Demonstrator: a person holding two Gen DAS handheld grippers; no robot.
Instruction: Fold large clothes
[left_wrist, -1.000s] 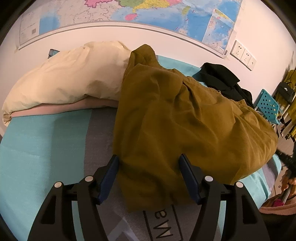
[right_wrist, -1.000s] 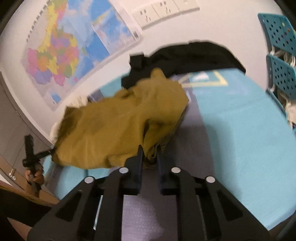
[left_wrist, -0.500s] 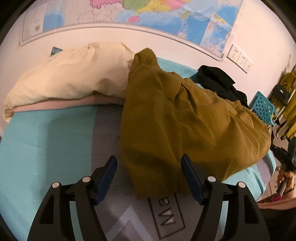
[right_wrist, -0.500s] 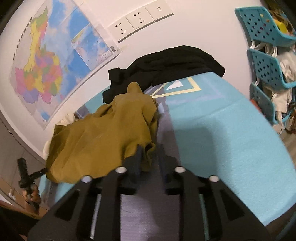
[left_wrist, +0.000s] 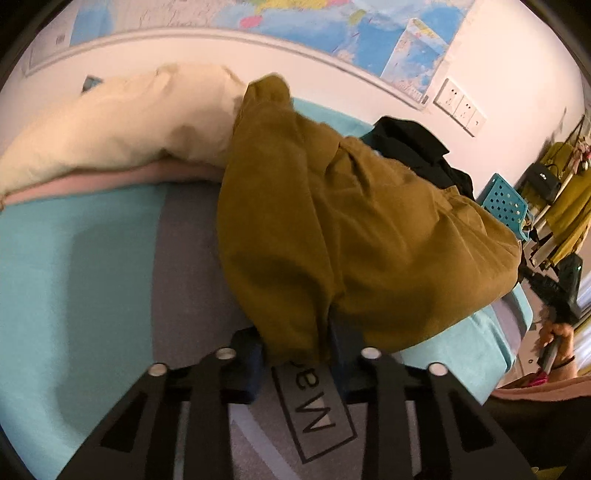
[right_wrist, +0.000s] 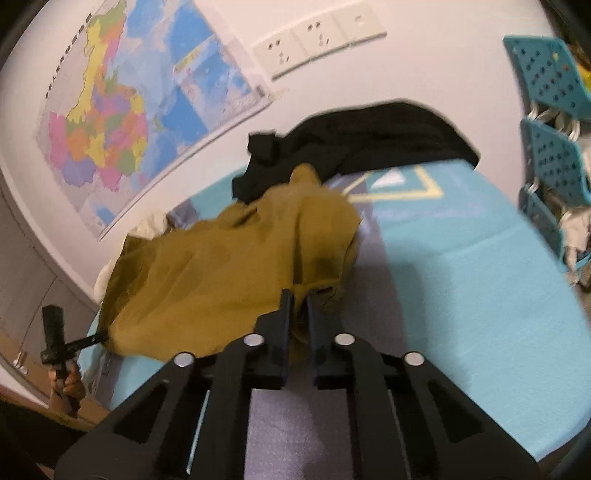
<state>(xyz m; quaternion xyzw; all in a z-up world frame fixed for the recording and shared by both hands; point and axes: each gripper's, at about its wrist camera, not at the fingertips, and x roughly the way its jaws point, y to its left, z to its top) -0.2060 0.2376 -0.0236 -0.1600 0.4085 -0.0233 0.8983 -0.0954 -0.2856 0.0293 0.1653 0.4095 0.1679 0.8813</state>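
Both grippers, left (left_wrist: 295, 343) and right (right_wrist: 298, 306), have just closed and pinch the garment's (left_wrist: 332, 229) near hem; soft, floppy cloth, best held at corners

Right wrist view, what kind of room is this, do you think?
Probably a bedroom at home: a bed with a teal cover, a cream pillow at its far end by the wall, a wall map, and clothes, mustard and black, heaped on the bed.
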